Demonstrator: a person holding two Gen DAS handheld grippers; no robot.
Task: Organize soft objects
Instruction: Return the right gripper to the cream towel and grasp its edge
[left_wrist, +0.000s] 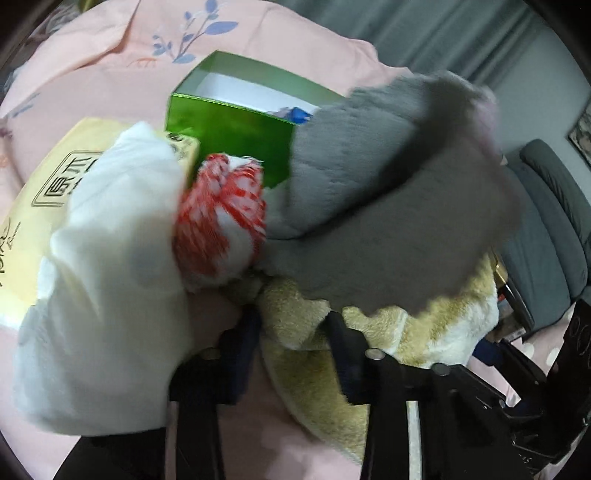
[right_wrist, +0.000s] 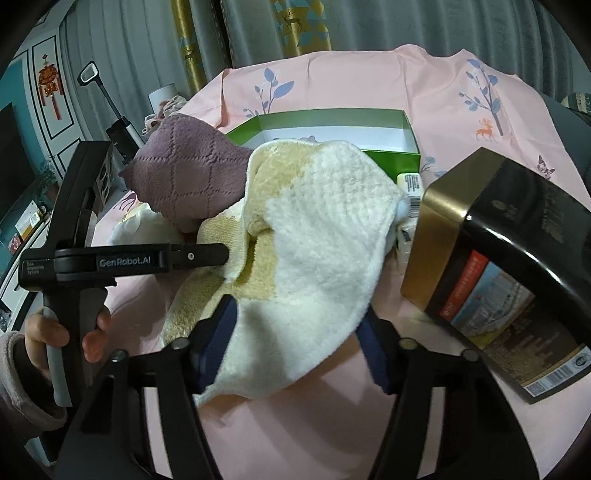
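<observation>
- Left wrist view: the left tongs (left_wrist: 291, 332) were clamped on an edge of the cream-and-tan towel (left_wrist: 369, 332), low in the picture on the pink bedsheet (left_wrist: 110, 85). A gray cloth (left_wrist: 388, 184), a red-and-white bundle (left_wrist: 221, 221) and a white cloth (left_wrist: 110, 277) crowded in front of the open green box (left_wrist: 229, 125). A yellow pack (left_wrist: 44, 192) bore boxed Chinese characters, partly hidden.
- Right wrist view: the right tongs (right_wrist: 295, 336) straddled the towel's near corner; whether the pads pressed it I cannot tell. The other tool read "GenRobot.AI". A black-and-gold tin (right_wrist: 498, 266) showed a barcode, its print too small to read.
- Risk, as a judgement: a thin bite could let the towel slip, or it could drag neighbouring cloths along.
</observation>
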